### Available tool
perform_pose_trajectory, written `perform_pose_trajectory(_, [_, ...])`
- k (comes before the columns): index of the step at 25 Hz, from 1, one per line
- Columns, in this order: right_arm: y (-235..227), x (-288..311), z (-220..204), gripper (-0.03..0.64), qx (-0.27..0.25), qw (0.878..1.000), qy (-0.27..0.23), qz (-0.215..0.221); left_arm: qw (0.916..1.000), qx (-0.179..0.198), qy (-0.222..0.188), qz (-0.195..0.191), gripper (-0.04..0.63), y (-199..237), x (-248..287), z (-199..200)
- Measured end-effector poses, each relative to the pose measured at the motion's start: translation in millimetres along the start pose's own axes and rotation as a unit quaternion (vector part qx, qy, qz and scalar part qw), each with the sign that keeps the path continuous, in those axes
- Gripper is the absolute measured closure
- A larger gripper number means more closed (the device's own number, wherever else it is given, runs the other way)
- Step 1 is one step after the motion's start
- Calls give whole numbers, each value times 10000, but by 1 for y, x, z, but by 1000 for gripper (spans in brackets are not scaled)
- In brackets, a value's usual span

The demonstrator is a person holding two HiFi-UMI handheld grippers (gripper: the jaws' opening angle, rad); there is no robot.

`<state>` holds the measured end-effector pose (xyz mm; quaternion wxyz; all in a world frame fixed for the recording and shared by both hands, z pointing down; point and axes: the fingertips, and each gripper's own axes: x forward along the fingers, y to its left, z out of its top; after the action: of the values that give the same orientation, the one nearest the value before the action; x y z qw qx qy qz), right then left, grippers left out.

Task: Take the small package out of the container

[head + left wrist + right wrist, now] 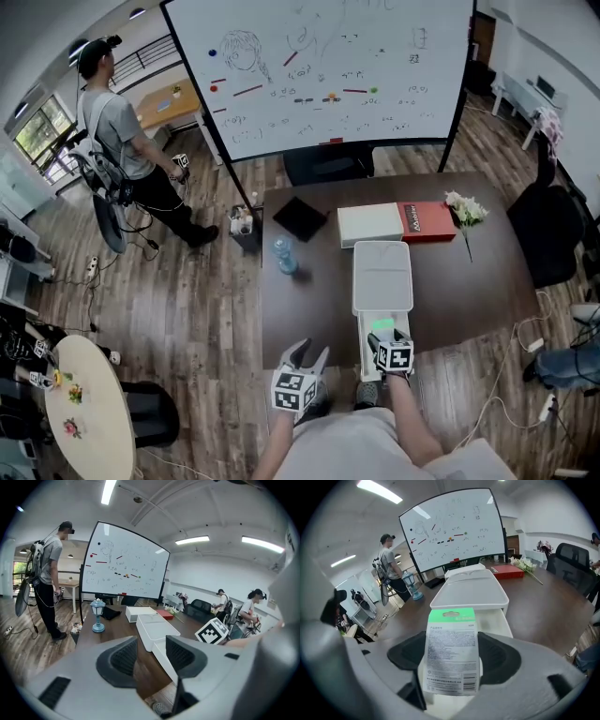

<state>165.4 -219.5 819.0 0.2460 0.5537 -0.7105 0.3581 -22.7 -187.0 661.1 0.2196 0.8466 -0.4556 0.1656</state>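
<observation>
Green-topped printed card makes up the small package [452, 653]. It is clamped upright between the pads of the right tongs [390, 339], over the pulled-out drawer [498, 619] of the white container [382, 267] on the desk [469, 281]. Whether its lower edge is clear of the drawer cannot be told.

Handling judgement: light, thin and flexible. A flat pinch across the lower half, as at present, suits it; hard pressure could crease the card.

The drawer interior shows nothing else where visible, though the package masks part of it.

Left tongs [151, 654] stand apart and empty at the near desk edge, beside the container.
</observation>
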Motion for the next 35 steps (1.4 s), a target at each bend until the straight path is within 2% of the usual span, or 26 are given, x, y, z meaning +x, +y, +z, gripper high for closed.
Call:
perform_pose_trajectory(11, [8,-23,30,267,124,9973,-595,423,9999,-8,14,100,416,-6,9,1])
perform_pose_trajectory(20, [10,-42,34,267,-429,9959,-719,351,9998,-129,-42,173,416,-4,16,2])
perform_pose_trajectory(35, [23,-76,65,268,-220,9888,-1330,642,9999,-142,-49,-43,419,-15,40,4])
